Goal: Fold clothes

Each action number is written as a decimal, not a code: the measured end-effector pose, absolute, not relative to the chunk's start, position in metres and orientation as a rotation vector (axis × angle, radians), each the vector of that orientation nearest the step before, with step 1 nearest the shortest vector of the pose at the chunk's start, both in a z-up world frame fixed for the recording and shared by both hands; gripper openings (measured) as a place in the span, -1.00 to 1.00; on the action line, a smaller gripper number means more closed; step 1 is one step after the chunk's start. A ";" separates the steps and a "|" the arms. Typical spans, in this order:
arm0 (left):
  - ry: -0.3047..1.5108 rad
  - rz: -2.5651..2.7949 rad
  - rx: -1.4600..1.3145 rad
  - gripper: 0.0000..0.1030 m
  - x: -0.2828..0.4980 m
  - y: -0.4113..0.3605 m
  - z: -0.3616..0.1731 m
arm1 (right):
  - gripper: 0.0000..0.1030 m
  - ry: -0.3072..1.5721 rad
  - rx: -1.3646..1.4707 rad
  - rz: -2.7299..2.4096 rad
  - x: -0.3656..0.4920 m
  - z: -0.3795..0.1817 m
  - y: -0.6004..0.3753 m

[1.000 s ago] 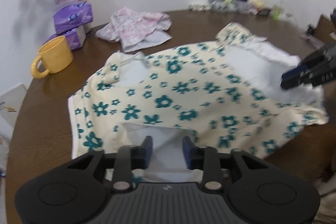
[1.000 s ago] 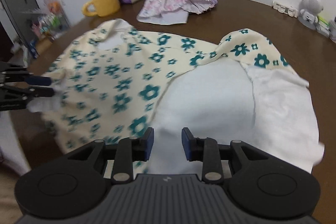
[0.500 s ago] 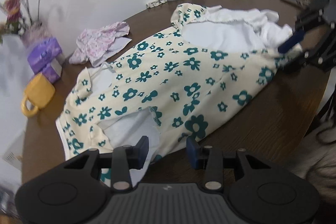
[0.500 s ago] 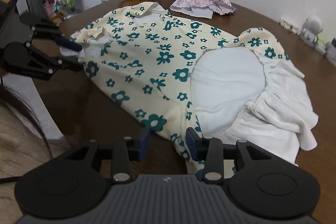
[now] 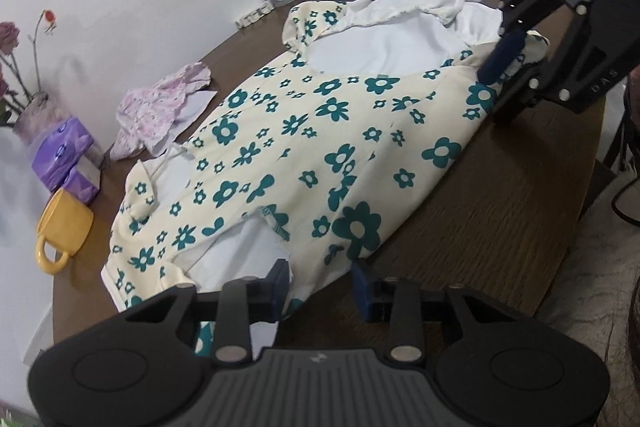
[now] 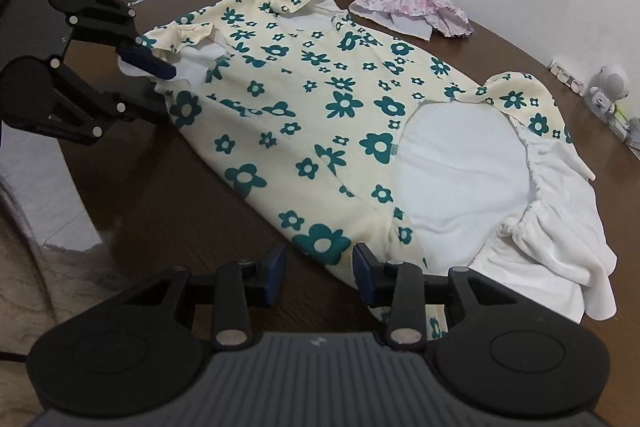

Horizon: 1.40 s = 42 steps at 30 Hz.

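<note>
two grippers sit at the near edge of the flowered garment (image 5: 304, 131), spread across the brown table (image 5: 500, 187); left gripper (image 5: 320, 285) and right gripper (image 6: 320, 269) both gape, holding nothing; risk: overhanging white hem (image 6: 560, 251) slides off; shallow pinch drops a layer.
</note>
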<state>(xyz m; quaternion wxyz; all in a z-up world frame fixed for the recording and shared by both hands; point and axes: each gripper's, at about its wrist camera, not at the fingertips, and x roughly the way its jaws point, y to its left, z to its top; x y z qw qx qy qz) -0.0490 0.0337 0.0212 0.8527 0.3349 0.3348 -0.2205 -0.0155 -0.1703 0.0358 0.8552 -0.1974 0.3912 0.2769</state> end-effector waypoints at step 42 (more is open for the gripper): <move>0.808 -0.627 0.538 -0.98 -0.031 0.070 0.073 | -0.95 0.819 -0.311 0.617 -0.003 0.109 -0.191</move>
